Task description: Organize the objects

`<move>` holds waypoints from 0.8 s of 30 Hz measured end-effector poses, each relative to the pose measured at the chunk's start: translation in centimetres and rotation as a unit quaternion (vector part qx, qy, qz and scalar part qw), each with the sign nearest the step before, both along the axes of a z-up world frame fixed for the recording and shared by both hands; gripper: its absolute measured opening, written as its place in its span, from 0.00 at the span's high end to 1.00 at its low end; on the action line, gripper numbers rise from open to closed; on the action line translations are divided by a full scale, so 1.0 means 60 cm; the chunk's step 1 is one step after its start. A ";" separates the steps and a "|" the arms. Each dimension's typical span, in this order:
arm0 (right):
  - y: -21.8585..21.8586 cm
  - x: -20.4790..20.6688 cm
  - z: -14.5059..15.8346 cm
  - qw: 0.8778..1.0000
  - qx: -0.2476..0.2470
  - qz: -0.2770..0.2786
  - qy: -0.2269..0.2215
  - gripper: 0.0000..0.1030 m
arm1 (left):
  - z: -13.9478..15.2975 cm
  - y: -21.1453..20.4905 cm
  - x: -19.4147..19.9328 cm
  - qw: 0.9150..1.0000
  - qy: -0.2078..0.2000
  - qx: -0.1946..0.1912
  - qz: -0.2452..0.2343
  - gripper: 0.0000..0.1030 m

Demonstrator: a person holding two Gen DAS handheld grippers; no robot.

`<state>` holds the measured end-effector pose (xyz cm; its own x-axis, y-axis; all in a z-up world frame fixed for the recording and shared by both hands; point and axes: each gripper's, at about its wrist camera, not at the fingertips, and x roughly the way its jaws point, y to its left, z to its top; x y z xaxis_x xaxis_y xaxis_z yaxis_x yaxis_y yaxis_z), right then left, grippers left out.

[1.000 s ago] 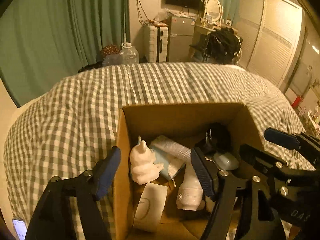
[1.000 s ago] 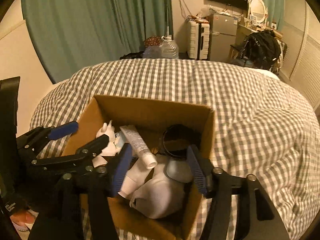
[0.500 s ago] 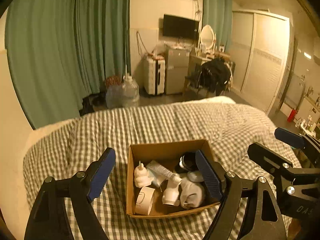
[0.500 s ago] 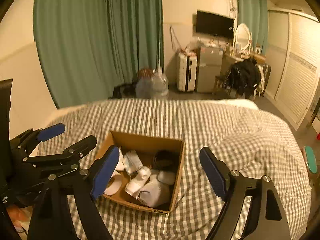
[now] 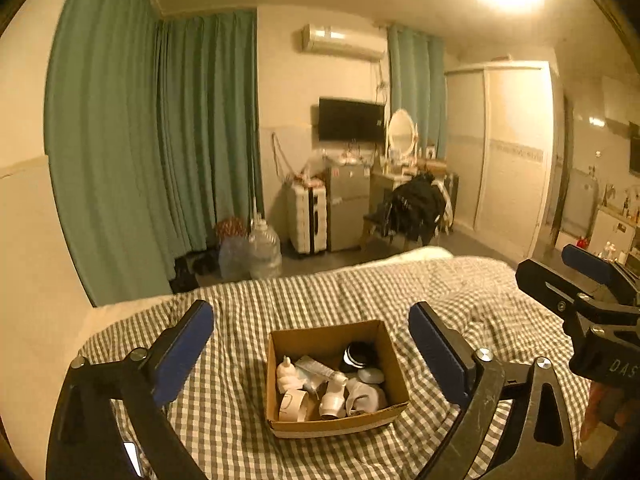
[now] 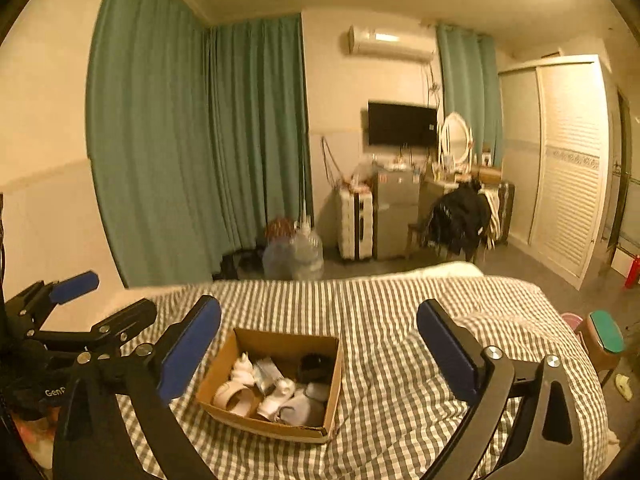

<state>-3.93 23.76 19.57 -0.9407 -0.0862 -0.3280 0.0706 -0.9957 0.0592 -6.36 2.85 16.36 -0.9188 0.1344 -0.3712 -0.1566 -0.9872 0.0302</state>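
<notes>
An open cardboard box (image 5: 280, 376) stands on the checked bedspread (image 5: 240, 320); it also shows in the right wrist view (image 6: 334, 380). It holds several items: a white figurine (image 5: 285, 374), a tube (image 5: 316, 369), a black round tin (image 5: 358, 354), a roll of tape (image 5: 292, 405) and white bottles (image 5: 360, 396). My left gripper (image 5: 310, 344) is open and empty, well above and back from the box. My right gripper (image 6: 318, 344) is open and empty, also held away; it shows at the right edge of the left wrist view (image 5: 568, 276).
The bed fills the foreground. Beyond it are green curtains (image 5: 160, 160), water jugs (image 5: 262, 250) on the floor, a white suitcase (image 5: 308, 220), a small fridge (image 5: 348, 208), a chair with dark clothes (image 5: 416, 208) and a wardrobe (image 5: 508, 152). A stool (image 6: 604, 340) stands right of the bed.
Both grippers have pulled up and back from the box, which now looks small and far below. Both stay open and empty. The box's contents have not moved.
</notes>
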 end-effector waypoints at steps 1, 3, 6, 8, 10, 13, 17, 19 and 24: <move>-0.001 0.015 0.001 1.000 0.002 0.002 0.008 0.03 | -0.001 -0.002 0.012 1.000 0.007 0.000 0.000 0.01; -0.005 0.043 0.000 1.000 0.011 0.000 0.027 0.02 | -0.007 -0.008 0.039 1.000 0.024 0.001 0.001 0.00; -0.014 0.078 -0.017 0.998 0.027 -0.021 0.047 0.01 | -0.031 -0.016 0.058 1.000 0.025 0.003 0.002 0.00; -0.016 0.084 -0.031 0.998 0.031 -0.024 0.047 0.01 | -0.052 -0.020 0.061 1.000 0.021 0.007 0.010 0.00; -0.020 0.085 -0.057 0.998 0.030 -0.025 0.043 0.01 | -0.076 -0.025 0.063 1.000 0.021 0.013 0.017 0.00; -0.023 0.085 -0.101 0.999 0.023 -0.017 0.043 0.01 | -0.116 -0.036 0.066 0.999 0.028 0.021 0.038 0.00; -0.026 0.089 -0.166 0.998 0.028 -0.013 0.048 0.01 | -0.175 -0.040 0.062 0.998 0.034 0.015 0.055 0.00; -0.026 0.092 -0.210 0.998 0.033 -0.030 0.049 0.01 | -0.205 -0.039 0.062 0.997 0.023 0.014 0.067 0.00; -0.020 0.086 -0.277 0.997 0.028 -0.057 0.048 0.01 | -0.272 -0.032 0.058 0.997 -0.001 -0.013 0.072 0.00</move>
<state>1.26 22.58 2.93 -0.9709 0.0383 -0.2364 -0.0397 -0.9992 0.0013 -2.85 0.93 0.02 -0.9270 -0.0079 -0.3750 -0.0140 -0.9983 0.0558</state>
